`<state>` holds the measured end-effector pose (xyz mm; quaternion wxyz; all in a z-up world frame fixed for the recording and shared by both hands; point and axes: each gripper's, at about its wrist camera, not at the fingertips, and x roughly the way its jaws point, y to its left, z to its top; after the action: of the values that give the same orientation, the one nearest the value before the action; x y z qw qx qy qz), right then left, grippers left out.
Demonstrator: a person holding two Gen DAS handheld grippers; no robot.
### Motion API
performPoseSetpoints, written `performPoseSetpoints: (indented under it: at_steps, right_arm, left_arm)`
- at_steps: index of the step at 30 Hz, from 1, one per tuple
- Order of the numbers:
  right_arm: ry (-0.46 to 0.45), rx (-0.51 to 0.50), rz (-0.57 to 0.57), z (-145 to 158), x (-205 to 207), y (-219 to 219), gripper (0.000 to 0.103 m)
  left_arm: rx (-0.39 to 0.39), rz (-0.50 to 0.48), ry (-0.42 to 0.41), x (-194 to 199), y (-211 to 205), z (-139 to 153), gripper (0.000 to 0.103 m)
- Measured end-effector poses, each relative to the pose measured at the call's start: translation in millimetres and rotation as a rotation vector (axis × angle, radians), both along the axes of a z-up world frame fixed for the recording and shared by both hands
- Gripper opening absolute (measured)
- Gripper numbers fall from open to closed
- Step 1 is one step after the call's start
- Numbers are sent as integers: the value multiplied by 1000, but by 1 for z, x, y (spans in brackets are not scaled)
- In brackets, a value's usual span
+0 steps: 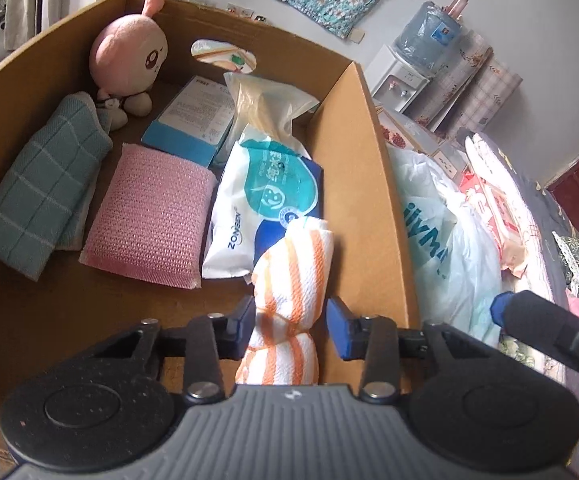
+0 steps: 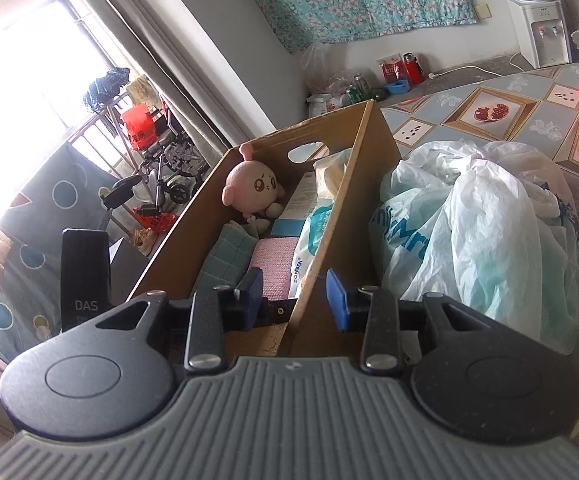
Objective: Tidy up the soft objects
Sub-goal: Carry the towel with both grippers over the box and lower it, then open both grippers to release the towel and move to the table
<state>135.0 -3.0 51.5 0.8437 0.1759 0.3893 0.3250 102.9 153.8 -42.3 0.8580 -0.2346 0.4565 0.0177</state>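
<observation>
A cardboard box (image 1: 353,168) holds a pink plush toy (image 1: 127,60), a teal checked cloth (image 1: 41,184), a pink knitted cloth (image 1: 149,212), a wipes pack (image 1: 265,200), a blue-white carton (image 1: 193,120) and a clear bag (image 1: 265,100). My left gripper (image 1: 291,330) is inside the box, its jaws open around an orange-striped white towel (image 1: 293,272); the left pad touches it and a gap shows at the right pad. My right gripper (image 2: 293,294) is open and empty, straddling the box's right wall (image 2: 329,232) from above.
A white plastic bag (image 2: 477,232) lies right of the box on a patterned tablecloth (image 2: 489,112). A red tissue pack (image 1: 489,208) lies beyond it. A water dispenser (image 2: 537,28) stands at the wall. A wheelchair (image 2: 161,156) stands by the window on the left.
</observation>
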Motion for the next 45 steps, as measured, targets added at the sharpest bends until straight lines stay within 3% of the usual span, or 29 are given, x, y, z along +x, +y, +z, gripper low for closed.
performPoseSetpoints:
  at_steps: [4, 11, 21, 22, 25, 33, 38, 45]
  right_arm:
    - [5, 6, -4, -2, 1, -3, 38]
    - [-4, 18, -8, 2, -2, -7, 41]
    - [-1, 19, 2, 0, -5, -6, 42]
    - [-1, 16, 1, -1, -5, -6, 44]
    - [-12, -13, -7, -2, -9, -8, 52]
    - [-100, -151, -96, -3, -36, -29, 72]
    - [-161, -234, -203, 0, -62, -67, 77]
    - [-203, -364, -360, 0, -95, -143, 79]
  left_arm:
    - [29, -10, 32, 4, -1, -4, 31]
    - [72, -126, 123, 5, -7, -4, 31]
    - [33, -128, 175, -4, -4, -3, 32]
    - [19, -114, 160, -6, -3, 1, 34]
    - [30, -99, 94, -14, -5, 15, 53]
    - [222, -3, -204, -58, -30, 75, 79]
    - [337, -93, -348, -80, -84, 101, 89]
    - [314, -269, -434, -88, -158, 105, 94]
